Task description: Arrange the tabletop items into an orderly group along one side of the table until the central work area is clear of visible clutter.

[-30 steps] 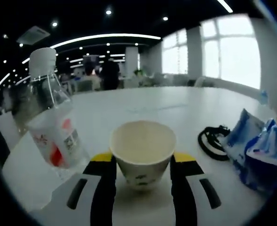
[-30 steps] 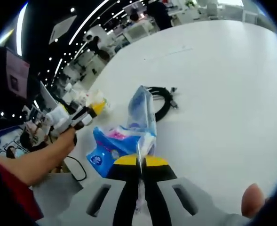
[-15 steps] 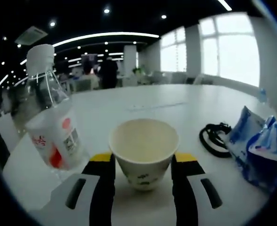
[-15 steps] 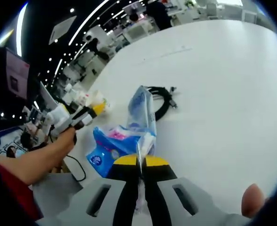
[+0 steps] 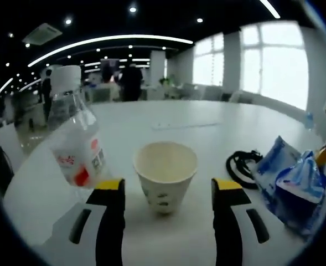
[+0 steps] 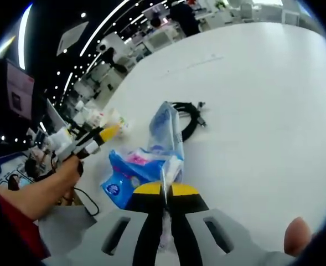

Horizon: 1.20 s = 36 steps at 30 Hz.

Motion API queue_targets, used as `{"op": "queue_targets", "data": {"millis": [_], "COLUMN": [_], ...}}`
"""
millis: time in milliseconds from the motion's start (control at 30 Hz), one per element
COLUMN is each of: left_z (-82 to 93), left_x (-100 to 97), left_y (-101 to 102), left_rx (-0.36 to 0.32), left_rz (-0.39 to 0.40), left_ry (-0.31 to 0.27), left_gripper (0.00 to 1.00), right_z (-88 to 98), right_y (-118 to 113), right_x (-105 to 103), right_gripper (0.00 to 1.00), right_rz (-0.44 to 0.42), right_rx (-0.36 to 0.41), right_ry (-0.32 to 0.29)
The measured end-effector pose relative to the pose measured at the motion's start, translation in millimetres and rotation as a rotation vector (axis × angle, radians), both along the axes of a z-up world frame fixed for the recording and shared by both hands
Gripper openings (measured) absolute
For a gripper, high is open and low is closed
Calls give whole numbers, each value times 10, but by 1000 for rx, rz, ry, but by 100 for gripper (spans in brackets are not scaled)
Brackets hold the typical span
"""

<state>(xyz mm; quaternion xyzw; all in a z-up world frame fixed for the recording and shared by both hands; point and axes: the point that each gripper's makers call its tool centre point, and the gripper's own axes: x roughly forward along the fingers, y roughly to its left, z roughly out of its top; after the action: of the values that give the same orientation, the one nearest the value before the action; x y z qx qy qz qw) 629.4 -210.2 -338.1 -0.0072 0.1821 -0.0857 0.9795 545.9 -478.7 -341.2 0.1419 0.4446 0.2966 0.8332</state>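
The left gripper (image 5: 165, 191) stands with its jaws wide apart, 1 on each side of the paper cup (image 5: 164, 176) and clear of it — it has hold of nothing. The cup sits upright on the white table (image 5: 168, 119), just beside a water bottle (image 5: 77, 136) that looks tilted in the left gripper view (the fisheye lens may account for that). To the other side of the cup lie a coiled black cable (image 5: 241, 166) and a blue-and-white pack (image 5: 289, 183), close together.

The right gripper (image 6: 164, 191) has its jaws pressed together on an edge of the pack (image 6: 146, 166), which I judge to be a soft tissue packet. In the right gripper view the cable (image 6: 189, 117) lies just beyond the pack, and the left gripper (image 6: 93, 138) shows at the table edge, carried in a hand (image 6: 71, 166).

As a judgement: the task looks well along. Bottle, cup, cable and pack — 4 items — are already gathered near 1 edge, and the broad middle of the table looks bare. What seems left is setting the pack down in line with the others and perhaps closing the gaps. Whether anything more lies past the far side of the table I cannot tell.
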Motion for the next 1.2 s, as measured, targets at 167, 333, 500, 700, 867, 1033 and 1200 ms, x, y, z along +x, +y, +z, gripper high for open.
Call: {"op": "queue_targets", "data": {"millis": [167, 333, 500, 700, 867, 1033, 1200], "left_z": [128, 292, 488, 668, 793, 859, 914], "left_x": [-129, -291, -440, -575, -662, -734, -798], "left_y": [6, -63, -155, -292, -441, -564, -647], "left_rx": [-38, -56, -55, -65, -64, -53, -56], "left_rz": [21, 12, -19, -63, -105, -149, -176], "left_ry": [5, 3, -17, -45, -68, -87, -101], "left_gripper": [61, 61, 60, 59, 59, 57, 56], "right_z": [1, -26, -70, -136, -164, -193, -227], "right_y": [2, 10, 48, 134, 215, 263, 233], "right_x": [-15, -46, -134, -264, -383, -480, -486], "right_gripper": [3, 3, 4, 4, 4, 5, 11], "right_rz": [-2, -5, 5, 35, 74, 99, 98], "right_rx": [4, 9, 13, 10, 2, -12, -42], "right_ry": [3, 14, 39, 69, 96, 119, 116]}}
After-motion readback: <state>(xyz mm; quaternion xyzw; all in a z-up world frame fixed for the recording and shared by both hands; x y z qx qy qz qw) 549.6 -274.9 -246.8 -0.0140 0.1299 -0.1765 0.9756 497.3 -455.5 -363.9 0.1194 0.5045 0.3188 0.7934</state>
